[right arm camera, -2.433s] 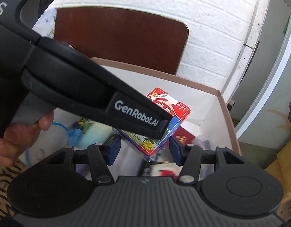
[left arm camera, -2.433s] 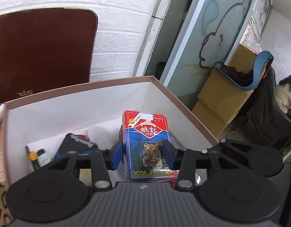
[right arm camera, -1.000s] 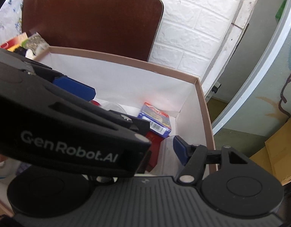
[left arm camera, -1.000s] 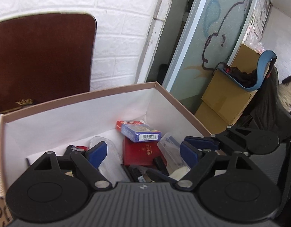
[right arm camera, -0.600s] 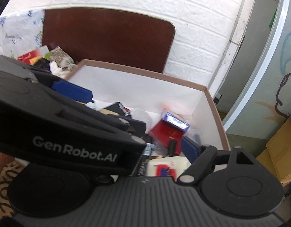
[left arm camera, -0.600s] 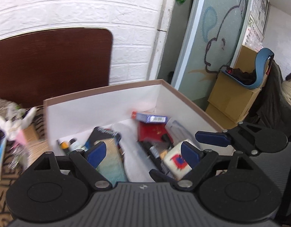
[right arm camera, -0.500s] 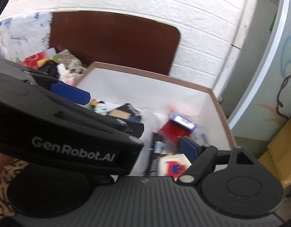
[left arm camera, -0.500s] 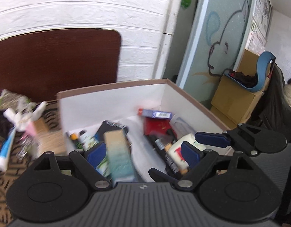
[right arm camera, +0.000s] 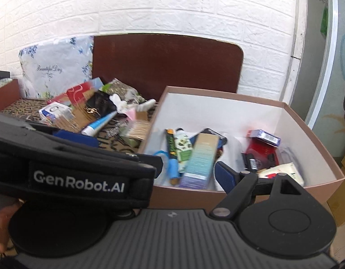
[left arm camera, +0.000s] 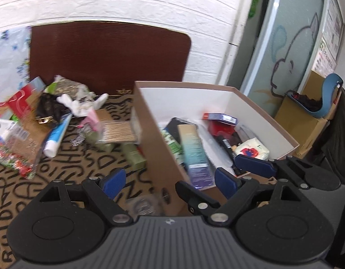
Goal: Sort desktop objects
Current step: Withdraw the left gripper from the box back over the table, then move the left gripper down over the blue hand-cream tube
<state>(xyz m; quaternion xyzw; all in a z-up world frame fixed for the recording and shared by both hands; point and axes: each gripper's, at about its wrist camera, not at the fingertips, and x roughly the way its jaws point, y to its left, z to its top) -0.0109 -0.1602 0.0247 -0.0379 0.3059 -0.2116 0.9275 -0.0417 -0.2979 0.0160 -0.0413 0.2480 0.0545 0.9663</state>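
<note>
Left wrist view: brown cardboard box with white lining (left arm camera: 147, 112) sits on the letter-patterned cloth of the bench (left arm camera: 19, 174), right of a loose pile. Inside the box: a blue-and-red pack of playing cards (left arm camera: 219, 117) near the far wall, lying on a red flat case (left arm camera: 219, 128); a tall teal-to-purple gradient carton (left arm camera: 194, 152) leaning along the near-left side; a white tissue packet with a red print (left arm camera: 252, 149) at the right; a black marker-like stick (left arm camera: 226, 146) between them. Several smaller items there are too blurred to name.

Left gripper (left arm camera: 170, 180) hangs just before the near corner of the box, jaws spread wide, nothing between them. Right gripper (left arm camera: 254, 164) shows beside it over the box's near-right edge, one blue pad visible.

On the cloth outside the box: a white-and-blue tube (left arm camera: 56, 135), a bundle of thin wooden sticks in clear wrap (left arm camera: 116, 132), a white plush toy (left arm camera: 75, 103), a red-and-white carton (left arm camera: 17, 105). A dark brown rounded board (left arm camera: 105, 56) leans on the white brick wall (left arm camera: 127, 0).

Right wrist view: right gripper's (right arm camera: 225, 176) one visible blue pad stands at the box's (right arm camera: 307, 121) near wall; the other is hidden behind the left gripper's (right arm camera: 82, 170) black body, so its jaws' state cannot be told. Card pack (right arm camera: 264, 137) lies at the far right of the box.
</note>
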